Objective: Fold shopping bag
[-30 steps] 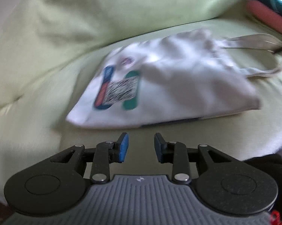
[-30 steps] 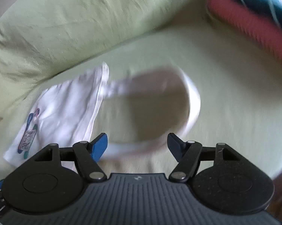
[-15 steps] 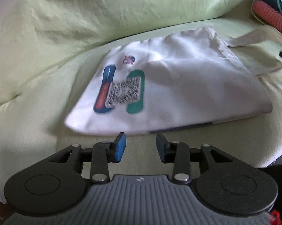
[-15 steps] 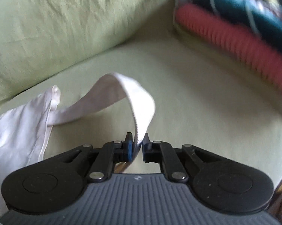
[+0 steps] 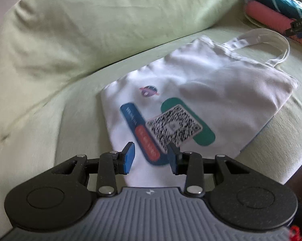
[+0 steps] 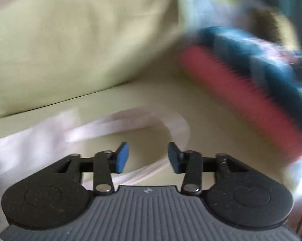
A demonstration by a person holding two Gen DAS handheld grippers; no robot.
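Note:
A white cloth shopping bag (image 5: pixel 221 84) lies flat on the pale green seat, printed with a QR square and blue, red and green bars. Its handle (image 5: pixel 271 38) loops out at the far right. My left gripper (image 5: pixel 151 158) hovers open over the bag's near edge, nothing between its blue pads. The right wrist view is blurred: my right gripper (image 6: pixel 148 156) stands open above the seat, with the white handle (image 6: pixel 171 124) curving in front of and under it, not held. The bag's mouth (image 6: pixel 30 140) shows at the left.
A large green cushion (image 5: pixel 90 26) backs the seat (image 5: pixel 40 140). Folded red and teal textiles (image 6: pixel 251 80) are stacked at the right, seen too as a folded pile (image 5: pixel 271 14) at the left view's top right. The seat's front edge drops off at the lower right.
My right gripper, shut on the handle half a second ago, has opened and the handle lies loose. My left gripper has moved forward over the bag's near edge.

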